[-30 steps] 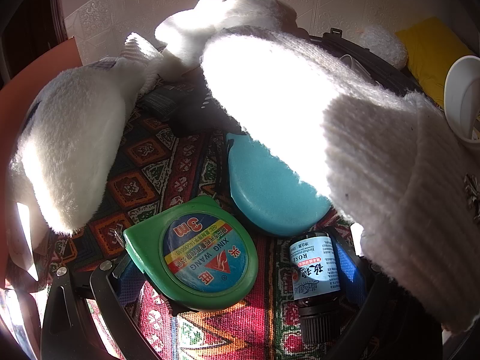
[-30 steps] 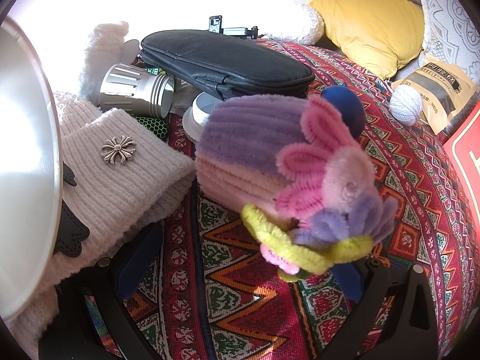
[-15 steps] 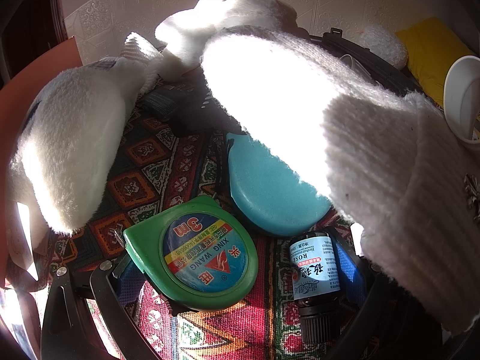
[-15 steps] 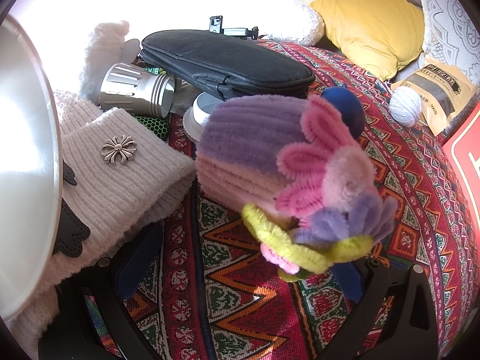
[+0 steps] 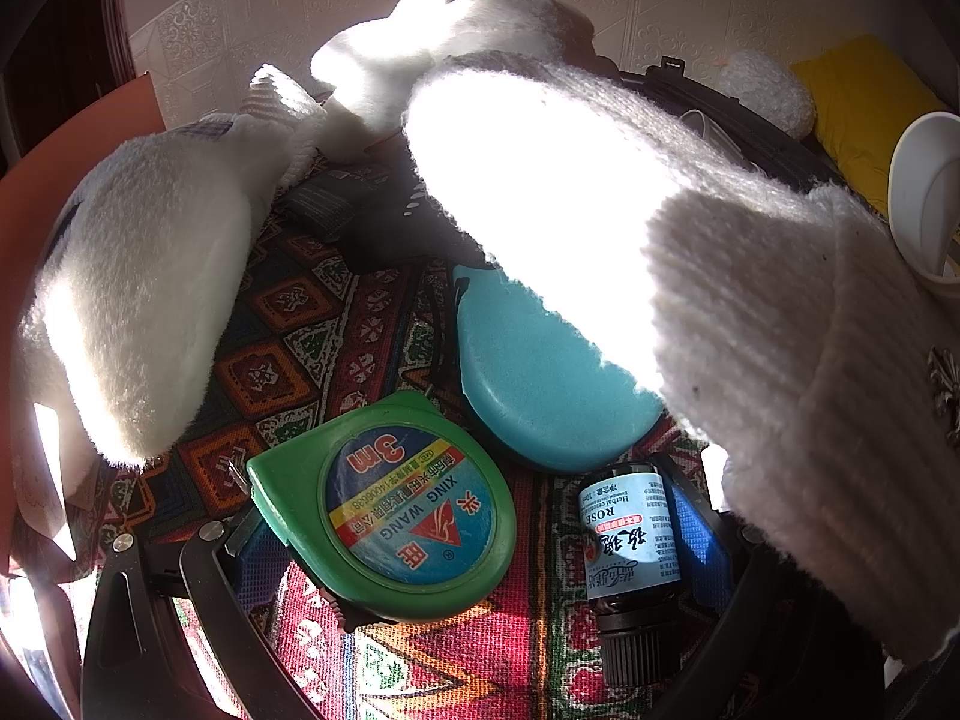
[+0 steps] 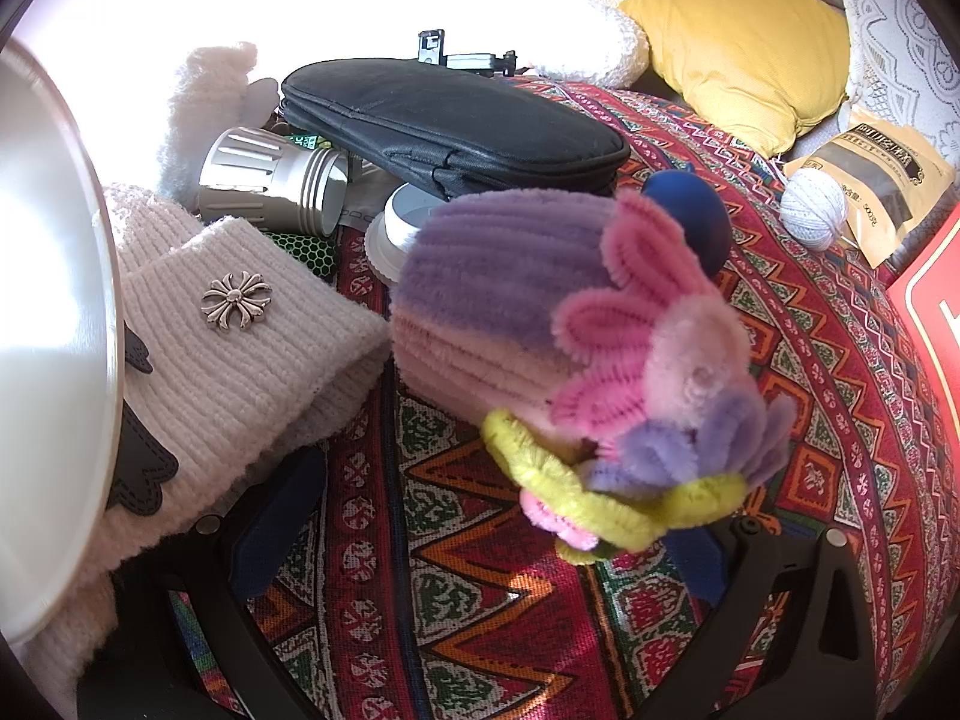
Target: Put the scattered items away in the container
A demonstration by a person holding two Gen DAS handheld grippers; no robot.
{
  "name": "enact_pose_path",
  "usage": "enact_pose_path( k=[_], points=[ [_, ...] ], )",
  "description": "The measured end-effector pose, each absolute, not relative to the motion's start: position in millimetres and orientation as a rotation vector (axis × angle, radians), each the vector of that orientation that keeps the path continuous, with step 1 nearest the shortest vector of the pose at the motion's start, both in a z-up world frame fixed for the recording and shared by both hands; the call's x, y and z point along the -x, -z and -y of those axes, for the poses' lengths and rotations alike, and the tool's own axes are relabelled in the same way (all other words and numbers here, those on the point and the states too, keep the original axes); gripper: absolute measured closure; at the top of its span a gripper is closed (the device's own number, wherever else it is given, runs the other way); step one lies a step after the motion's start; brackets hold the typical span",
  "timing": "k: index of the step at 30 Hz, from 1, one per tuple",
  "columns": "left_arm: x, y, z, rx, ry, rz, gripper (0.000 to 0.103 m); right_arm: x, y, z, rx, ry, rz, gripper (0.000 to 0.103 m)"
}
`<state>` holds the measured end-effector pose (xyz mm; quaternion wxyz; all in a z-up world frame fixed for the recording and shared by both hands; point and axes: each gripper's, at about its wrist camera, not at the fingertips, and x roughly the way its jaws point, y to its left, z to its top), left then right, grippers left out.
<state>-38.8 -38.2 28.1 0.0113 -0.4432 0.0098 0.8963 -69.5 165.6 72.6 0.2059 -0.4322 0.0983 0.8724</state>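
Across the left wrist view, a patterned cloth (image 5: 288, 360) is seen spread under a crowd of items. The left gripper (image 5: 480, 546) is spread wide, nothing clamped; its blue pads are seen at either side. A green tape measure (image 5: 390, 516) is set against the left pad, a small dark bottle (image 5: 630, 534) with a pale blue label against the right pad, cap toward the camera. Behind them a teal case (image 5: 540, 384) is partly covered by a white knit hat (image 5: 690, 252). A white plush toy (image 5: 138, 300) is noted at left, a white container (image 5: 924, 198) at the right edge.

Across the right wrist view, the right gripper (image 6: 480, 534) is likewise held apart and empty. A pipe-cleaner flower bundle (image 6: 570, 348), purple, pink and yellow, is lying between and just beyond the pads, its yellow loop touching the right one. The knit hat, with metal cross badge (image 6: 237, 300), is resting over the left pad. Further off are listed a black pouch (image 6: 450, 114), a silver cylinder (image 6: 270, 180), a blue ball (image 6: 690, 216), a yarn ball (image 6: 813, 207) and a yellow cushion (image 6: 744, 30). A bright metal rim (image 6: 54, 360) fills the left edge; whether it is the container cannot be told.

Step judged in hand: one item is to be chosen. It is advised that the bundle be taken at its firm ribbed body, not the loose petals, and that the hat be kept out of the closing pads.
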Motion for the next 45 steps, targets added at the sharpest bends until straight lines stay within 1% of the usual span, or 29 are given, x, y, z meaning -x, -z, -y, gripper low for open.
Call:
enact_pose_path(
  k=[3, 4, 5, 8, 11, 15, 16, 17, 18, 19, 20, 23, 24, 26, 27, 28, 29, 30, 32, 34, 36, 38, 40, 42, 43, 44, 45],
  points=[
    [38.8, -27.7, 38.2, 1.381, -2.796, -0.03, 0.0, 69.3, -72.7, -165.7, 1.205, -2.431, -0.274, 0.001],
    [30.7, -11.0, 34.3, 1.381, -2.797, -0.031, 0.0, 69.2, -72.4, -165.6, 1.205, -2.431, -0.273, 0.001],
    [30.0, -8.5, 32.4, 1.383, -2.798, -0.04, 0.0, 68.9, -71.9, -165.9, 1.204, -2.431, -0.273, 0.001],
    [20.8, -17.2, 40.1, 1.384, -2.804, -0.061, 0.0, 74.4, -70.4, -165.8, 1.216, -2.416, -0.261, 0.001],
    [24.2, -10.7, 29.1, 1.41, -2.78, -0.042, 0.0, 69.9, -70.6, -165.9, 1.21, -2.417, -0.28, 0.001],
    [1.4, -13.7, 24.2, 1.477, -2.639, -0.098, 0.0, 44.0, -74.9, -158.9, 1.284, -2.411, -0.315, 0.001],
    [-6.7, -17.7, 29.0, 1.506, -2.607, -0.086, 0.0, 35.5, -77.7, -158.6, 1.313, -2.395, -0.339, 0.001],
    [-16.0, -25.2, 37.6, 1.516, -2.606, -0.018, 0.0, 20.8, -84.3, -159.8, 1.319, -2.363, -0.406, 0.001],
    [-25.3, -35.5, 47.5, 1.482, -2.615, 0.069, 0.0, 6.0, -92.9, -162.6, 1.266, -2.35, -0.485, 0.001],
    [-35.9, -49.5, 60.1, 1.417, -2.635, 0.137, 0.0, -13.7, -106.1, -165.9, 1.159, -2.356, -0.591, 0.001],
    [-46.0, -64.3, 69.3, 1.343, -2.675, 0.161, 0.0, -43.9, -126.7, -169.6, 0.966, -2.382, -0.736, 0.001],
    [-59.0, -93.4, 79.0, 1.169, -2.786, 0.114, 0.0, -90.8, -161.3, -168.1, 0.632, -2.43, -0.897, 0.001],
    [-63.7, -97.4, 86.5, 1.147, -2.794, 0.102, 0.0, -92.6, -164.8, -167.3, 0.602, -2.446, -0.92, 0.001],
    [-66.0, -99.1, 99.0, 1.142, -2.778, 0.127, 0.0, -85.1, -160.9, -166.6, 0.618, -2.485, -1.0, 0.001],
    [-56.9, -98.3, 95.7, 1.158, -2.755, 0.157, 0.0, -74.9, -152.5, -166.3, 0.679, -2.493, -1.075, 0.001],
    [-49.2, -96.7, 93.2, 1.176, -2.729, 0.194, 0.0, -68.2, -143.7, -163.2, 0.722, -2.495, -1.161, 0.001],
    [-55.2, -93.2, 99.3, 1.184, -2.706, 0.237, 0.0, -62.9, -130.2, -160.4, 0.75, -2.485, -1.309, 0.001],
    [-51.4, -93.1, 99.3, 1.189, -2.688, 0.274, 0.0, -60.5, -121.5, -158.9, 0.759, -2.47, -1.408, 0.001],
    [-49.4, -95.5, 101.9, 1.188, -2.666, 0.316, 0.0, -53.6, -107.1, -158.5, 0.771, -2.464, -1.576, 0.001],
    [-45.1, -100.5, 98.2, 1.171, -2.659, 0.329, 0.0, -45.5, -99.8, -147.3, 0.804, -2.472, -1.69, 0.002],
    [-42.6, -104.3, 96.6, 1.153, -2.672, 0.344, 0.0, -35.2, -95.2, -147.9, 0.821, -2.464, -1.759, 0.005],
    [-41.1, -104.3, 96.4, 1.144, -2.684, 0.37, 0.0, -26.7, -87.9, -149.2, 0.83, -2.454, -1.838, 0.012],
    [-40.5, -101.9, 96.2, 1.157, -2.677, 0.403, 0.0, -14.9, -77.4, -146.0, 0.857, -2.419, -1.969, 0.017],
    [-39.2, -100.4, 98.2, 1.174, -2.653, 0.435, 0.0, -6.2, -69.3, -142.4, 0.888, -2.376, -2.041, 0.019],
    [-37.4, -98.7, 96.1, 1.178, -2.636, 0.45, 0.0, 0.3, -66.0, -138.8, 0.91, -2.369, -2.053, 0.031],
    [-37.4, -98.5, 97.5, 1.18, -2.624, 0.463, 0.0, 6.5, -64.2, -137.6, 0.93, -2.381, -2.039, 0.052],
    [-37.2, -98.2, 98.7, 1.181, -2.609, 0.481, 0.0, 7.9, -65.2, -135.5, 0.956, -2.394, -1.999, 0.061]
  ],
)
